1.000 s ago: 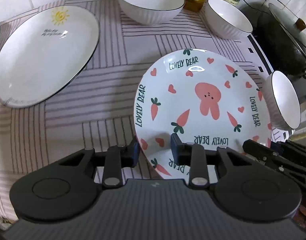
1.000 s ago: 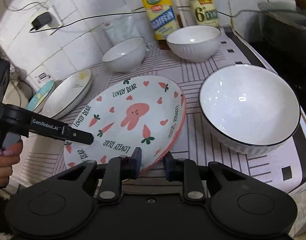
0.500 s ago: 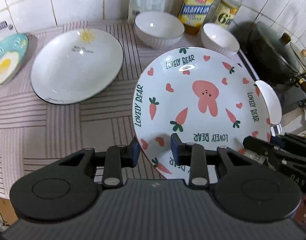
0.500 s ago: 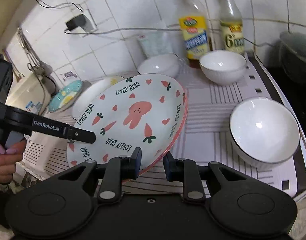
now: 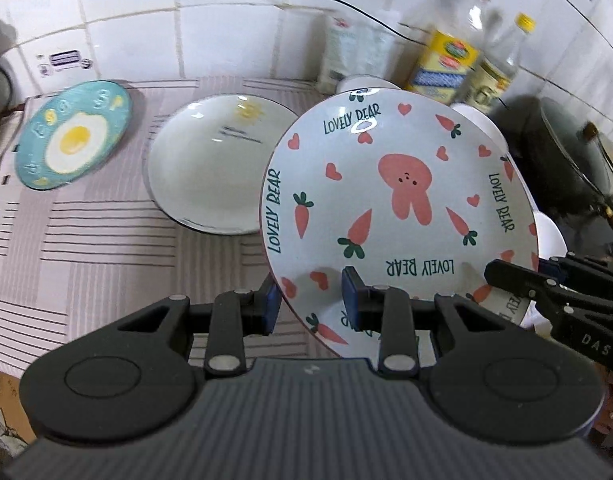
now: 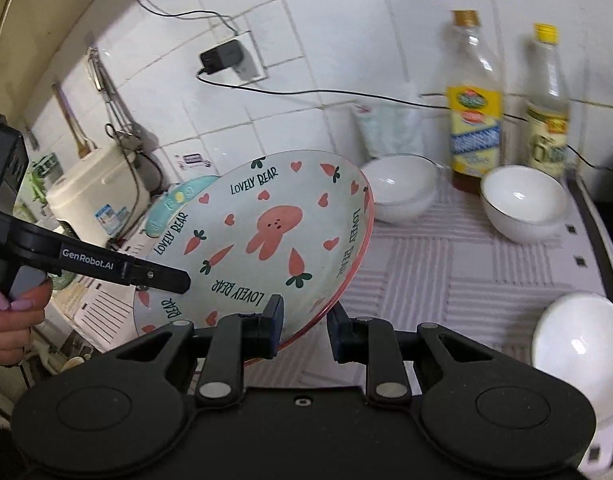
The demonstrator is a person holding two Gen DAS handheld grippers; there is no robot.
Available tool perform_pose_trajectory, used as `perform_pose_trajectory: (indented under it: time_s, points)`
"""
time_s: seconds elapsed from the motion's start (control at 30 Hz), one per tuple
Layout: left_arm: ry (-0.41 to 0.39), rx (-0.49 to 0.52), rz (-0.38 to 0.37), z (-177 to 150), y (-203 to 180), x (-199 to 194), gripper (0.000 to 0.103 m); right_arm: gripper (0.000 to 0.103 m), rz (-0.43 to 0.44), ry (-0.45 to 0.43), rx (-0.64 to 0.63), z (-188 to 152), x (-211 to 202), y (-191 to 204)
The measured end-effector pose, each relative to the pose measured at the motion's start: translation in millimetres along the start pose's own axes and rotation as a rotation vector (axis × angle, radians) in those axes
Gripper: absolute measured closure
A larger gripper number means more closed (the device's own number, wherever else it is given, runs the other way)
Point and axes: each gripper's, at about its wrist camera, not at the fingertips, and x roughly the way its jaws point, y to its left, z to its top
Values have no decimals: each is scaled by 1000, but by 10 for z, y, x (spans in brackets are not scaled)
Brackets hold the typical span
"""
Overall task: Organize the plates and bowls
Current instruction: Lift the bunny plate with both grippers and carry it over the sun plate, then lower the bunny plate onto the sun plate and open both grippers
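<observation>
Both tongs, left gripper [image 5: 311,304] and right gripper [image 6: 304,330], clamped on opposite rims of the rabbit plate [image 5: 398,204], held tilted above the striped mat [image 5: 86,248]; glazed ceramic, probably stiff, slippery, breakable, best gripped at the rim.

A: Setting is judged to be a home kitchen. White wall tiles [image 6: 306,40] are seen behind the counter, with a charger [image 6: 220,56] plugged in at 11 o'clock.

B: Further evidence?

A: Two condiment bottles [image 6: 474,120] are noted at 1 o'clock against the wall, a dark wok [image 5: 566,160] at 3 o'clock in the left view. A striped mat [image 5: 86,240] is laid under plates and white bowls [image 6: 522,204]. A cream appliance [image 6: 98,196] is recorded at 9 o'clock.
</observation>
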Motion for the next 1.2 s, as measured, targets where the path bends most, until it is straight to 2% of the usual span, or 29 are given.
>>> perform_pose_trajectory:
  time_s: [0.23,0.33,0.43,0.53,0.63,0.87,1.2]
  points:
    - [48,-89,40,274,483,130,73,75,67,41,5,312,556,74]
    - [72,-89,69,376,670,277,73,75,54,89,-8,395,864,131]
    - [132,-156,66,494,926,510,73,75,56,122,15,442,1130,134]
    - [148,-161,94,575,997,660,72,75,31,140,29,469,1344,167]
    - [180,-177,91,653,1114,826,72,75,36,162,64,497,1515,118]
    - [266,-164,63,792,1311,1159,71,75,-41,207,96,519,1808,164]
    - [343,-134,52,955,1382,1337,70,74,-182,266,97,604,1980,367]
